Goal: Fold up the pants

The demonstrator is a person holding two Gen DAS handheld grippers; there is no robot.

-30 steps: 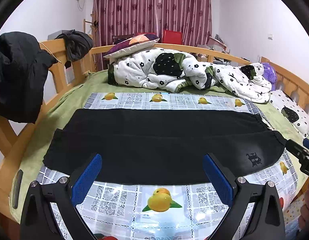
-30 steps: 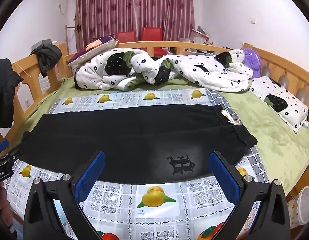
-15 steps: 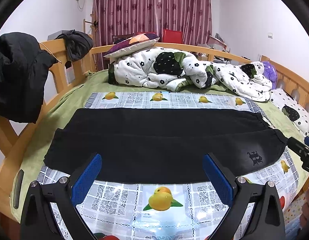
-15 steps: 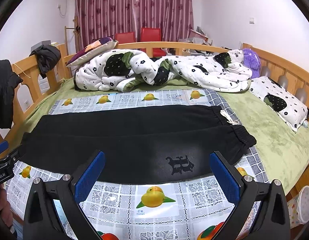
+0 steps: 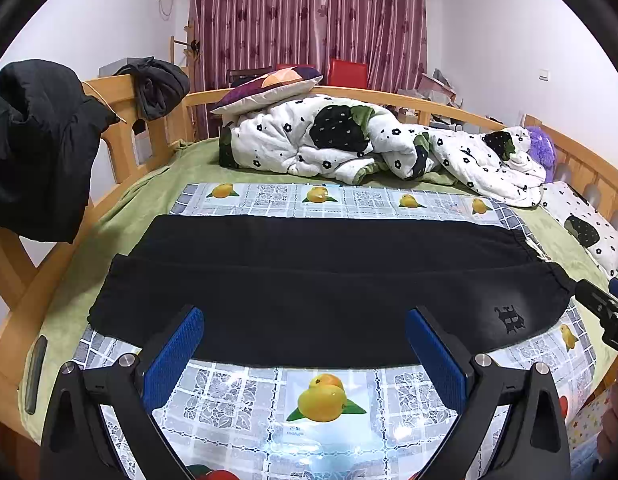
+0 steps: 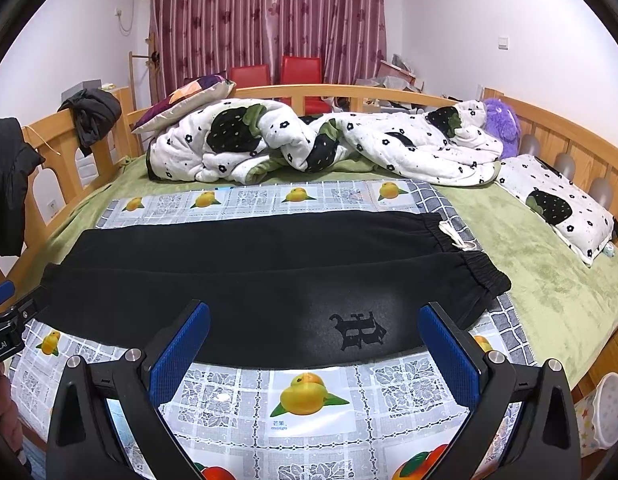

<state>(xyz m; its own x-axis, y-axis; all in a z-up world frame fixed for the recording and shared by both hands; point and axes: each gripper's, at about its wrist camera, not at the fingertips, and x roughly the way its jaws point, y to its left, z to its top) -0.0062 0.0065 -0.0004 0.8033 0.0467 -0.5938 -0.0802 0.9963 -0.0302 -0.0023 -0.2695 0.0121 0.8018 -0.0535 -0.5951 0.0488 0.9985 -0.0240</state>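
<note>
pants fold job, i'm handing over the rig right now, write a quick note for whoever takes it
Left gripper: open, empty, held above the near edge of the pants.
Right gripper: open, empty, held near the logo.
Black pants: lying flat across the fruit-print mat on the bed, legs side by side, waistband to the right, cuffs to the left.
Done: pants spread out flat.
Left: every fold; nothing is gripped yet.

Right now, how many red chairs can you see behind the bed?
2. One red chair stands left, the other red chair right beside it, both against the curtain beyond the bed rail. More may be hidden.
</note>
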